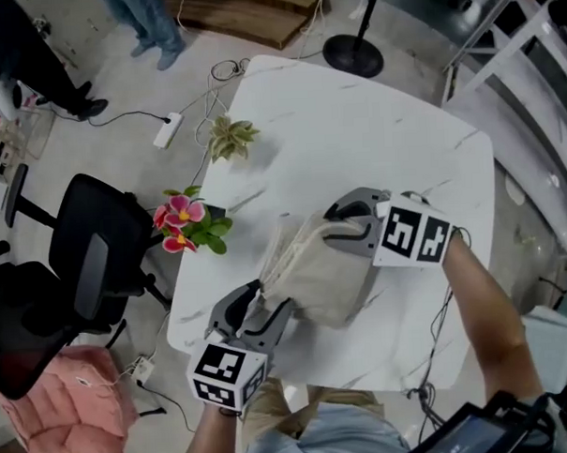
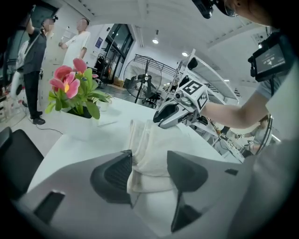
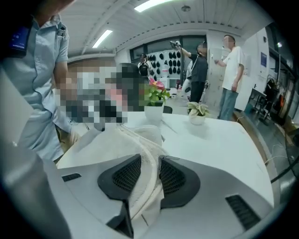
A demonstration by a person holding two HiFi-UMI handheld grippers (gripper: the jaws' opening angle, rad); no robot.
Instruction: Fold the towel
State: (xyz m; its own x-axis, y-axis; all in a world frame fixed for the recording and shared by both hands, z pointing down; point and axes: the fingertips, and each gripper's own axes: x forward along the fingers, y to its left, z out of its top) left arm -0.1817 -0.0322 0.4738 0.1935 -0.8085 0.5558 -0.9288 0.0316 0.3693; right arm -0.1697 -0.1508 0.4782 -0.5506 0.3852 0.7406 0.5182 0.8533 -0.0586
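1. The only print I can make out is the black-and-white square markers on my cubes, the left cube [image 1: 226, 374] and the right cube [image 1: 413, 232].
2. The towel [image 1: 318, 271] is cream and thick, gathered into a rumpled, layered bundle with a stitched hem.
3. It lies on the white table [image 1: 354, 114] towards my side, between my two tongs.
4. My left tongs [image 1: 263, 299] stand wide apart, with the towel's end loose between the jaws.
5. My right tongs [image 1: 344, 226] are clamped on the hem.
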